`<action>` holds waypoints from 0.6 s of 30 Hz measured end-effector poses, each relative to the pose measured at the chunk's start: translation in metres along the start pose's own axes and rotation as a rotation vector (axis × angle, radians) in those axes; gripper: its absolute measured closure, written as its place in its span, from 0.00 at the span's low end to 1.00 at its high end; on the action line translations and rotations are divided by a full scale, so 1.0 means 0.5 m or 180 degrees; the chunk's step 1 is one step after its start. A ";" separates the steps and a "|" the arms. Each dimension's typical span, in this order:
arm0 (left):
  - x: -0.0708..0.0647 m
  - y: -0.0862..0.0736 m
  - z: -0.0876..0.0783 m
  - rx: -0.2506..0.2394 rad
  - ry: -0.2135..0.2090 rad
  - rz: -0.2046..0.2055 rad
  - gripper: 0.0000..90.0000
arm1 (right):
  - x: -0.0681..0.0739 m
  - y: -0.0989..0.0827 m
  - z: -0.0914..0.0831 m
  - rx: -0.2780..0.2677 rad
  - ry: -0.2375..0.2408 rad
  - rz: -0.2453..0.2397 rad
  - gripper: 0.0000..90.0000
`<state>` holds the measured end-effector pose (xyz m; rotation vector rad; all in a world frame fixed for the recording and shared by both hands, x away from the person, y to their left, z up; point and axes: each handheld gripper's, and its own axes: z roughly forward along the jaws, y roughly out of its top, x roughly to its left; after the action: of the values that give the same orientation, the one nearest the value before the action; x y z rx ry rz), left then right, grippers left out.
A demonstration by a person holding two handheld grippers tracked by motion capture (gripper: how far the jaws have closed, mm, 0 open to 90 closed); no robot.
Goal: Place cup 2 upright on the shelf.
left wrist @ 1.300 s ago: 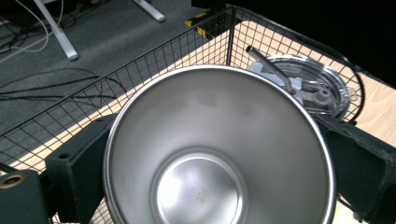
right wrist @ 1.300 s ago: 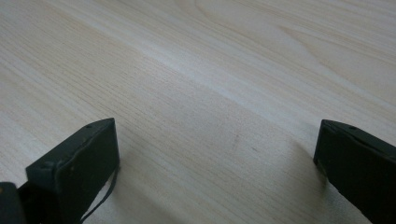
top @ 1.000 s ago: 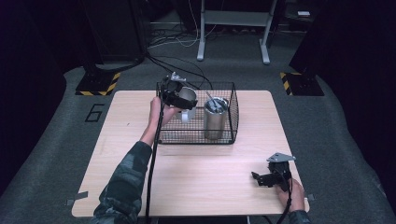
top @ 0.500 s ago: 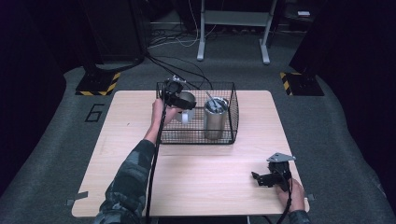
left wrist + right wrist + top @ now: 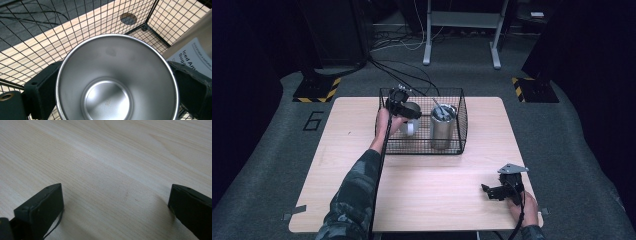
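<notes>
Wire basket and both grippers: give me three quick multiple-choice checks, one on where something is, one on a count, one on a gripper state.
1. Where is the tall steel tumbler?
A. Inside the wire basket, on its right side
B. On bare table beside the right gripper
C. On the floor

2. How many steel vessels are at the basket?
A. One
B. Two
C. Four

3. What state is the right gripper in?
A. Shut on a spoon
B. Open, over bare table
C. Shut on the basket wire

Answers:
1. A: the high view shows it standing within the mesh walls.
2. B: the tumbler plus the steel mug that the left gripper clamps.
3. B: the right gripper view shows its jaws wide apart with just wood grain between them.
</notes>
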<state>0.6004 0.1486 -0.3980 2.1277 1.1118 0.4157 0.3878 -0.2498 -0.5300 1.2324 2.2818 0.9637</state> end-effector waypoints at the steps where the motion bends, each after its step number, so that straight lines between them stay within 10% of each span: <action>1: 0.001 -0.001 0.002 0.0023 -0.0005 -0.0006 0.07 | 0.000 0.000 0.000 0.0000 0.0000 -0.0001 0.00; 18: 0.001 -0.016 0.039 0.0184 0.0025 -0.0023 0.07 | 0.000 0.000 0.000 0.0000 0.0000 -0.0002 0.00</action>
<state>0.6068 0.1439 -0.4176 2.1732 1.1484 0.3933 0.3878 -0.2498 -0.5300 1.2316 2.2820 0.9633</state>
